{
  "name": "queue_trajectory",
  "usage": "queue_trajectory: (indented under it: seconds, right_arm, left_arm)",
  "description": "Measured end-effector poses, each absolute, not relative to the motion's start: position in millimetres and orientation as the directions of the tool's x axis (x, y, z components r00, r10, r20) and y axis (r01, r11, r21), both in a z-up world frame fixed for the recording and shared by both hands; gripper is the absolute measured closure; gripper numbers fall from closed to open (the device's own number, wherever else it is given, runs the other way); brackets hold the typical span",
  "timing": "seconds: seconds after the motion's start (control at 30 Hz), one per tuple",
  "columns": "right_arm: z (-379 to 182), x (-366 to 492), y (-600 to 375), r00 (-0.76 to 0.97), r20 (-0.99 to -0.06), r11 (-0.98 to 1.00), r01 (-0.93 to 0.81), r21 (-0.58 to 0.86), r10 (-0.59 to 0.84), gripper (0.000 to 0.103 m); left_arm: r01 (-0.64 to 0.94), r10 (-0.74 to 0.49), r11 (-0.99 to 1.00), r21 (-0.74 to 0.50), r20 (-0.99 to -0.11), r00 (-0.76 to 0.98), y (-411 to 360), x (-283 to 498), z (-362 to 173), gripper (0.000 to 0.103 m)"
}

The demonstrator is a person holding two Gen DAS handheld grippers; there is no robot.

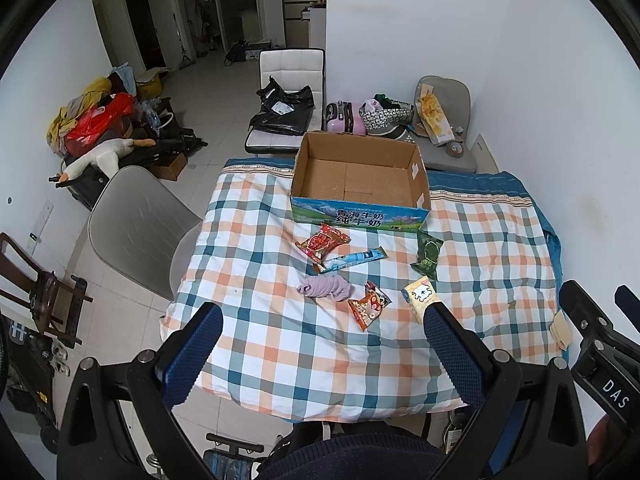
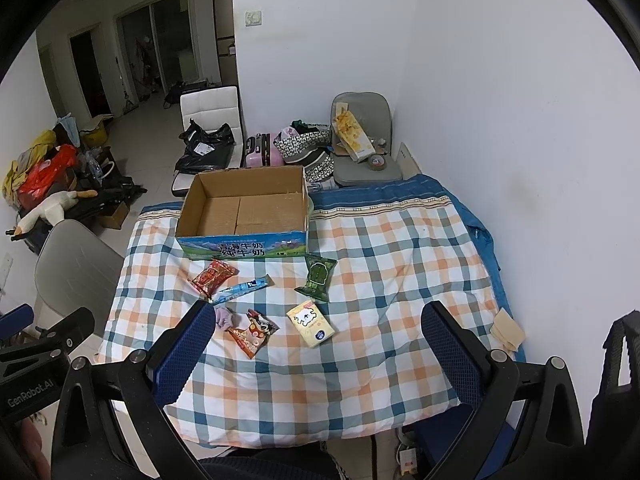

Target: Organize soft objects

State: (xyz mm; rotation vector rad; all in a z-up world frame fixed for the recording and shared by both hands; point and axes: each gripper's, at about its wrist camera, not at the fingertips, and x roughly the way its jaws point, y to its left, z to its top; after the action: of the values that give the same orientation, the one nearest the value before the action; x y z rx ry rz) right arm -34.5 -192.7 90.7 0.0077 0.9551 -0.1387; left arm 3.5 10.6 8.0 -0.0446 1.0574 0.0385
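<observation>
- Checks in orange, blue and white cover the cloth (image 1: 304, 360) on our table, and a blue striped cloth (image 2: 384, 194) peeks out at the far edge.
- We see an open cardboard box (image 1: 360, 178) at the far side of the table, with blue and green print on its front wall.
- We see white walls (image 2: 500, 100) on the right and pale floor tiles (image 1: 208, 120) on the left.
- We see a grey chair (image 1: 132, 228) beside the table, a white chair (image 1: 290, 68) with a black bag (image 1: 282, 110) behind the box, and a pink case (image 2: 262, 150) next to it.
- We see a pile of bags and clothes far to the left, with a white toy goose (image 1: 100, 158) lying by it.
- We hold our left gripper (image 1: 322, 328) low over the near edge of the table, its two blue fingers spread wide with nothing between them.
- We hold our right gripper (image 2: 320, 328) the same way, fingers spread wide and holding nothing.
- Our soft purple cloth (image 1: 326, 287) lies crumpled on the checks, ahead of the left gripper and between its fingers in that view.
- In the right view the purple cloth sits partly hidden behind the left-hand finger (image 2: 182, 354).
- Beside the cloth lie an orange snack pack (image 1: 368, 305) and a yellow tissue pack (image 1: 420, 298).
- Farther on lie a red snack pack (image 1: 322, 242), a blue stick pack (image 1: 354, 259) and a green snack pack (image 1: 428, 254), all just in front of the box.
</observation>
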Motion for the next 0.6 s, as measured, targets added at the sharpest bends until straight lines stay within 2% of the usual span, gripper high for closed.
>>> queue_trajectory:
  seconds: [0.6]
  right_arm:
    - [101.3, -30.3, -196.3, 0.580, -0.807, 0.991, 0.122, -0.050, -0.112, 0.000]
  left_arm:
    - [-0.053, 0.015, 0.998, -0.013, -0.863, 0.505, 1.1, 5.7, 13.1, 0.000]
